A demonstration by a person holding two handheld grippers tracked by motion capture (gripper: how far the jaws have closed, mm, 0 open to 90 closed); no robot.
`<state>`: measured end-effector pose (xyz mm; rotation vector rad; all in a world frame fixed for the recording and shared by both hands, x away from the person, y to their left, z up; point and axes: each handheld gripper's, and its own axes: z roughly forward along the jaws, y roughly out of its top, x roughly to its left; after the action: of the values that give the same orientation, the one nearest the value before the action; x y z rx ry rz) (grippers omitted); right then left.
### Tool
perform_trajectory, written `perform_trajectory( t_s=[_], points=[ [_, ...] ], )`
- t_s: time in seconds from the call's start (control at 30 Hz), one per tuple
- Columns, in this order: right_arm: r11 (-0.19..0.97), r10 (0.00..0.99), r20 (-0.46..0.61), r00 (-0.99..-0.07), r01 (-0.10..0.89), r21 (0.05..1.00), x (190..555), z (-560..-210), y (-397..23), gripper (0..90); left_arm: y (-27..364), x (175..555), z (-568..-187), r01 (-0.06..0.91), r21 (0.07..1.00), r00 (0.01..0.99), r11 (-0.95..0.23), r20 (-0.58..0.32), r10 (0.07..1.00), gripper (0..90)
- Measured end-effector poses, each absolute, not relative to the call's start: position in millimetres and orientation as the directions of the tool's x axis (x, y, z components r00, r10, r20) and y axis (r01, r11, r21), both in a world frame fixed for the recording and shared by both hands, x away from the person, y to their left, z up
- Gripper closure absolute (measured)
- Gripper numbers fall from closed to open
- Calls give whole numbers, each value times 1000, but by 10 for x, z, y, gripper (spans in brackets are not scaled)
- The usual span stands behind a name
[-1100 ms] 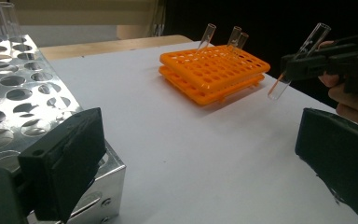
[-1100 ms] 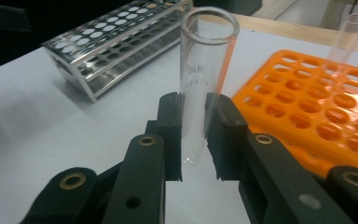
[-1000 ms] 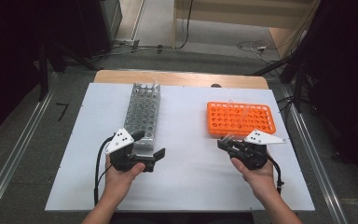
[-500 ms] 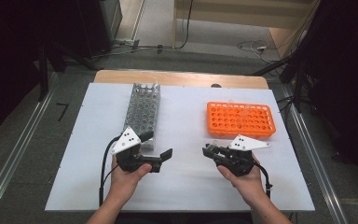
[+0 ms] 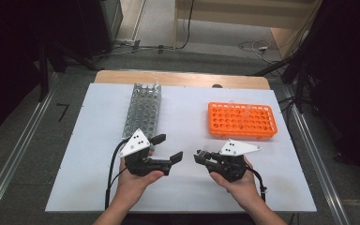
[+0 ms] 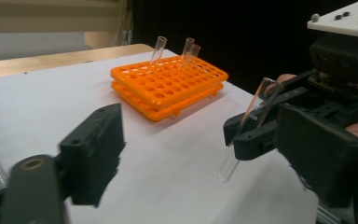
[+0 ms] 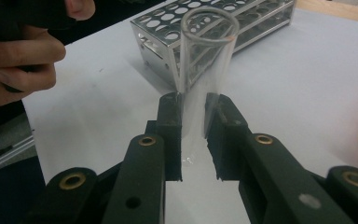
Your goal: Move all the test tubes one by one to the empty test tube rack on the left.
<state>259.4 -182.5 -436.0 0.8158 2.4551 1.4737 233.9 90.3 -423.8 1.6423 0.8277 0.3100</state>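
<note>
My right gripper [image 5: 201, 157] is shut on a clear empty test tube [image 7: 204, 79], which stands upright between its pads [image 7: 170, 122]. In the left gripper view the same tube [image 6: 251, 122] hangs just above the white table, held by the right gripper [image 6: 242, 136]. My left gripper [image 5: 168, 148] faces it from the left; its jaws have just been closing and have nothing between them. One of its fingers [image 6: 94, 151] rises at the lower left. An orange tube rack [image 5: 242, 120] lies at the right, with three tubes [image 6: 187, 47] standing in it.
A metal tube rack [image 5: 143, 111] lies lengthwise left of centre, its near end just behind my left gripper. The white table top [image 5: 187, 101] has bare room between the racks and in front of both hands. Dark floor and cables lie beyond the table's far wooden edge.
Both hands have drawn toward the middle of the table, the left one rightward away from the metal rack's near end, the right one leftward with the tube. The left jaws stand narrower.
</note>
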Motion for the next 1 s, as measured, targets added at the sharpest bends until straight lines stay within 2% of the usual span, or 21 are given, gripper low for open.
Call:
perform_trajectory(
  t_s=[0.07,0.1,0.23,0.4,0.67,0.8,0.93,1.0],
  points=[
    [365,525,140,-839,372,853,2589,-4368,-1800,739,864,2336,-4242,352,935,712,-44,-237,661,253],
    [365,525,140,-839,372,853,2589,-4368,-1800,739,845,2336,-4244,352,935,720,-48,-238,652,253],
    [373,516,140,-845,369,851,2578,-4375,-1762,740,751,2328,-4255,352,933,756,-72,-238,610,354],
    [387,510,142,-848,374,843,2574,-4396,-1716,739,638,2321,-4248,343,935,790,-92,-234,567,437],
    [411,486,139,-863,366,835,2528,-4406,-1638,740,492,2311,-4258,329,935,815,-134,-210,541,582],
    [420,474,141,-869,364,832,2513,-4411,-1616,739,451,2308,-4258,322,935,818,-149,-195,541,628],
    [431,460,137,-877,355,830,2492,-4398,-1596,739,450,2311,-4250,311,937,821,-161,-179,543,716],
    [431,456,140,-879,355,829,2491,-4395,-1592,739,459,2314,-4247,308,937,822,-164,-176,541,724]
  ],
)
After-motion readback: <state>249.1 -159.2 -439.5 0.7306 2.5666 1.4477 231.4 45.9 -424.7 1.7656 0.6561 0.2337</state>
